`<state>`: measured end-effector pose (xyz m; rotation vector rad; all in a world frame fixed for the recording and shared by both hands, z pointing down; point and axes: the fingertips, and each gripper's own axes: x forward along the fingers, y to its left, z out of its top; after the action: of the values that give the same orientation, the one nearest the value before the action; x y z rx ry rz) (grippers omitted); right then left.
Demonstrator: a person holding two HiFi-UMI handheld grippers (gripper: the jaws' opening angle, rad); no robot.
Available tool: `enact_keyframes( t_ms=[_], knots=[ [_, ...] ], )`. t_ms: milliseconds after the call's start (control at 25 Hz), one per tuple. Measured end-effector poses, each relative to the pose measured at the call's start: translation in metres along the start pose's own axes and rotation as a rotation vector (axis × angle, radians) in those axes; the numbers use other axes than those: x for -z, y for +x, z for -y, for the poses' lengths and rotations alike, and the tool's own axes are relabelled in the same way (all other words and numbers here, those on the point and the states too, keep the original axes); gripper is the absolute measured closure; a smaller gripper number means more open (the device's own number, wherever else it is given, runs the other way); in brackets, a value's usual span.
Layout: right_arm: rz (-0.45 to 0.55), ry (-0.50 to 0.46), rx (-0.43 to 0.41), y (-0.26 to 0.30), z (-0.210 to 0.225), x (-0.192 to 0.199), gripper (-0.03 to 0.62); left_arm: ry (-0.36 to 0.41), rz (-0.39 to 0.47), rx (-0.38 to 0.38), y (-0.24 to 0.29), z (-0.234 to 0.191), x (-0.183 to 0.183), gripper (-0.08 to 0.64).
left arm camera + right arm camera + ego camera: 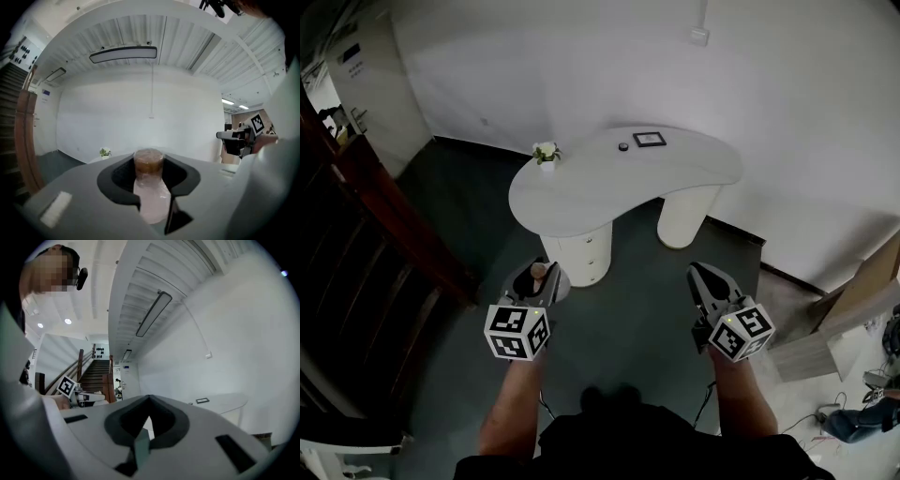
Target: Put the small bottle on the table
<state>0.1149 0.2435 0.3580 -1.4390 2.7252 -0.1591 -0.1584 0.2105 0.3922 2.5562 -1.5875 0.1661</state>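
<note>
Closest in, the left gripper (536,277) is clamped on the small bottle (151,194), its pads pressing the pale body from both sides. The bottle's long axis runs along the jaws. Its brown cap end points forward out past the jaw tips, toward the table (609,187), and its base end sits back inside the gripper. It is held in the air above the dark floor (628,309), short of the table's near edge.

Level with it, the right gripper (700,275) has its jaws drawn together with nothing between them.

Farther on, the white curved table carries a small plant (546,152) at its left edge. A dark flat frame (650,139) lies near its far edge, with a small dark round thing (623,146) just beside it. A white wall (581,56) rises behind, and a dark wooden staircase (356,244) runs along the left.
</note>
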Motion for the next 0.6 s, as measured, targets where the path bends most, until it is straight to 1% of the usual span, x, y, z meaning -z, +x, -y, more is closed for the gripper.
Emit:
enact_keyframes(
  t_ms=[80,160,200,280,400,600],
  knots=[
    [0.000,-0.032,0.010,0.000,0.009,-0.003,0.581,-0.009,0.008,-0.003,0.005,0.003,-0.004,0.420],
    [-0.003,-0.104,0.021,0.000,0.013,-0.005,0.581,-0.006,0.013,-0.001,0.012,0.007,-0.007,0.420],
    [0.004,-0.124,0.017,0.000,0.013,-0.006,0.581,-0.010,0.017,0.003,0.015,0.009,-0.009,0.420],
    [0.033,-0.110,-0.004,-0.001,0.014,-0.009,0.581,-0.021,0.026,0.005,0.021,0.014,-0.012,0.420],
    [0.060,-0.055,-0.024,-0.006,0.019,-0.012,0.581,-0.007,0.036,-0.016,0.023,0.023,-0.017,0.420],
    [0.056,0.002,-0.060,-0.019,0.029,-0.010,0.581,-0.011,0.043,-0.038,0.027,0.040,-0.019,0.420]
  ],
)
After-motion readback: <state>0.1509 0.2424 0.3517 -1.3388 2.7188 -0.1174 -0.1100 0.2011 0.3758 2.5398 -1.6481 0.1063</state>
